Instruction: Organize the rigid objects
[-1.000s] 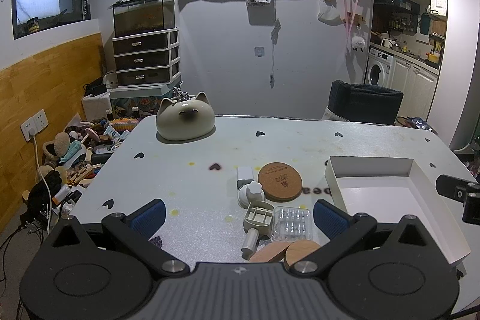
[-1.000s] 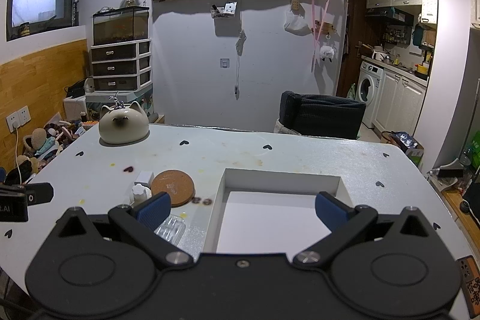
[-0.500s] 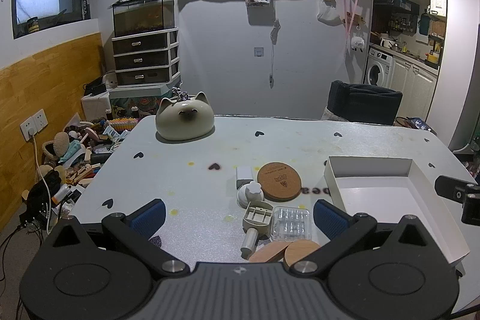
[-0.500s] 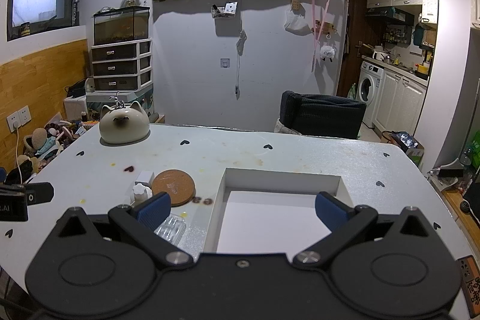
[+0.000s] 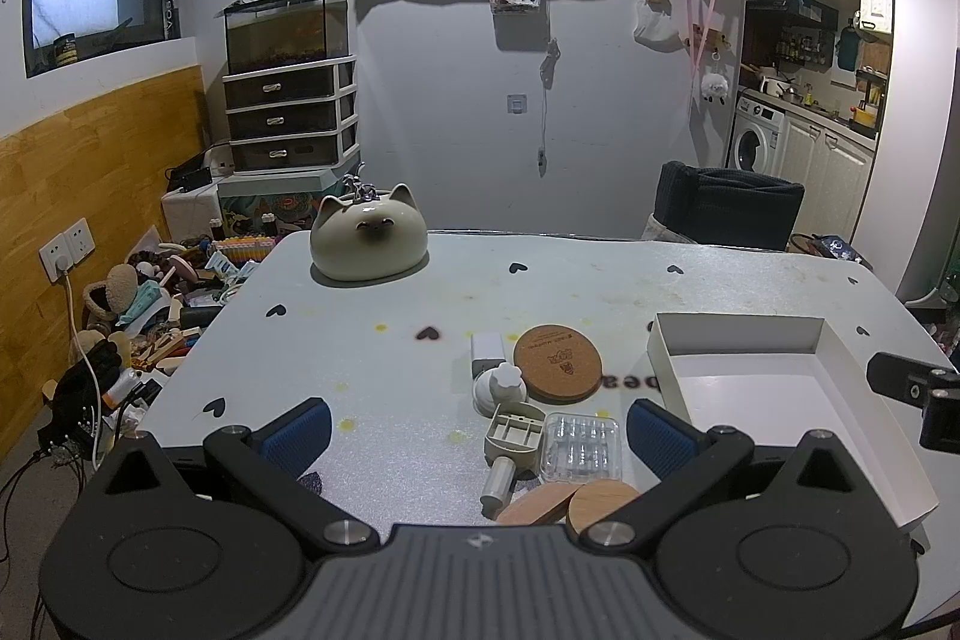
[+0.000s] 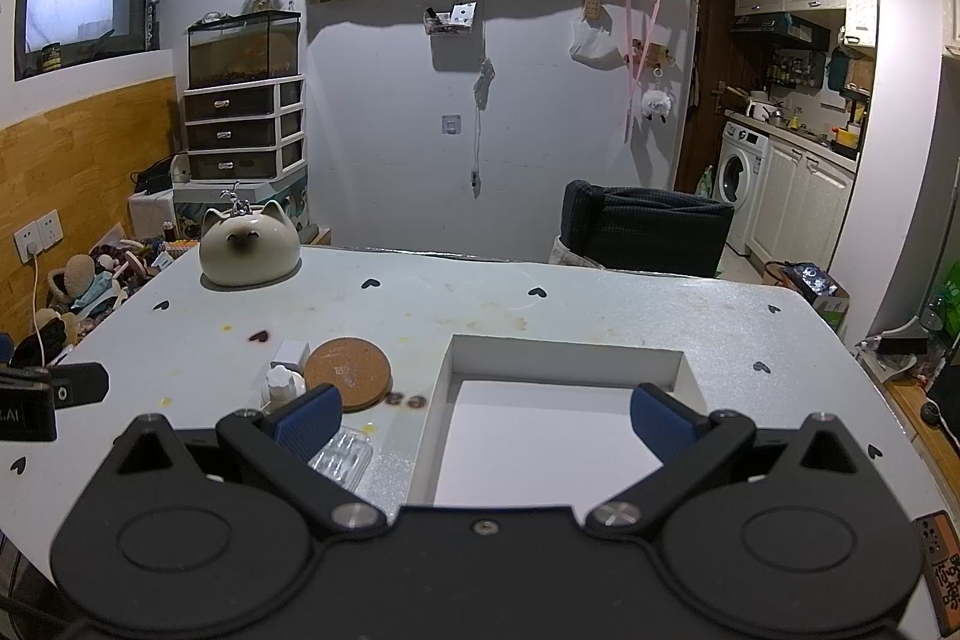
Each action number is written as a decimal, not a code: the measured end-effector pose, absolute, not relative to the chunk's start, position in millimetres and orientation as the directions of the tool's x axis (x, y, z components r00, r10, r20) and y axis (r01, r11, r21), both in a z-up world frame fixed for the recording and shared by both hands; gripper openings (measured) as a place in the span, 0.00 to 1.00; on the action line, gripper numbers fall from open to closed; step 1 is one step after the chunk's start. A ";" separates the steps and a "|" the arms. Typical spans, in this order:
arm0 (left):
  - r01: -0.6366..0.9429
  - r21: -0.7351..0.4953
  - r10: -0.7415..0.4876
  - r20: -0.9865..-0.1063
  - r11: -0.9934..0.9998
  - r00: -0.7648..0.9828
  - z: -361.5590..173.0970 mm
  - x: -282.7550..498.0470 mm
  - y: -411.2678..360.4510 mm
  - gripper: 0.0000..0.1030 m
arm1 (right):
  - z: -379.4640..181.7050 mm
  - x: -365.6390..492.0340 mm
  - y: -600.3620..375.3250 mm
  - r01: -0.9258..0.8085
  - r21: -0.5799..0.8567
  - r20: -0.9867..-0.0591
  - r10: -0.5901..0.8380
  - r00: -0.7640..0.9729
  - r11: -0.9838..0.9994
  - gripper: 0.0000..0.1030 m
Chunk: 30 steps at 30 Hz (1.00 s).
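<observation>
Both grippers hang above a pale speckled table (image 5: 390, 340) dotted with small black hearts. The left gripper (image 5: 477, 430) has its ribbed blue pads spread wide with nothing between them; below lie a round cork coaster (image 5: 557, 361), a white rectangular block (image 5: 487, 347), a white paw-shaped knob (image 5: 501, 388), a beige ribbed plastic piece with a grey cylinder (image 5: 510, 445), a clear ridged plastic case (image 5: 581, 448) and two smooth wooden discs (image 5: 570, 502). The right gripper (image 6: 486, 415) is equally wide open and empty, over a shallow white cardboard box (image 6: 456, 358) just right of the cluster. A glossy ceramic cat-head (image 5: 367, 239) sits at the far left corner.
</observation>
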<state>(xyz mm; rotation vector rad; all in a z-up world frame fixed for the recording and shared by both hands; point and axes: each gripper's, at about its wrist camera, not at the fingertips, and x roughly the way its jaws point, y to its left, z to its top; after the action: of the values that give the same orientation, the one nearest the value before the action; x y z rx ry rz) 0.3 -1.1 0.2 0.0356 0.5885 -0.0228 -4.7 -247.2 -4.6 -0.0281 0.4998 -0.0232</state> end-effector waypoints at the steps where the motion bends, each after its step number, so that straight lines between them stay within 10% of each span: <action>1: 0.031 0.027 -0.011 -0.555 0.999 0.832 0.3 0.3 -1.1 1.00 | -4.8 -4.2 -247.1 0.015 -0.032 -0.480 -0.029 0.877 0.999 1.00; 30: 0.032 0.022 -0.014 -0.557 0.999 0.831 -0.8 4.1 -2.2 1.00 | -14.6 16.4 -270.2 0.144 -0.010 -0.472 -0.132 0.872 0.989 1.00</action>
<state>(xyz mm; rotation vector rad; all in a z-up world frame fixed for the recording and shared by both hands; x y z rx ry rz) 4.1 -2.2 -0.8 0.0309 0.5900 -0.0242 16.4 -270.2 -14.6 0.0257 0.4916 -0.1444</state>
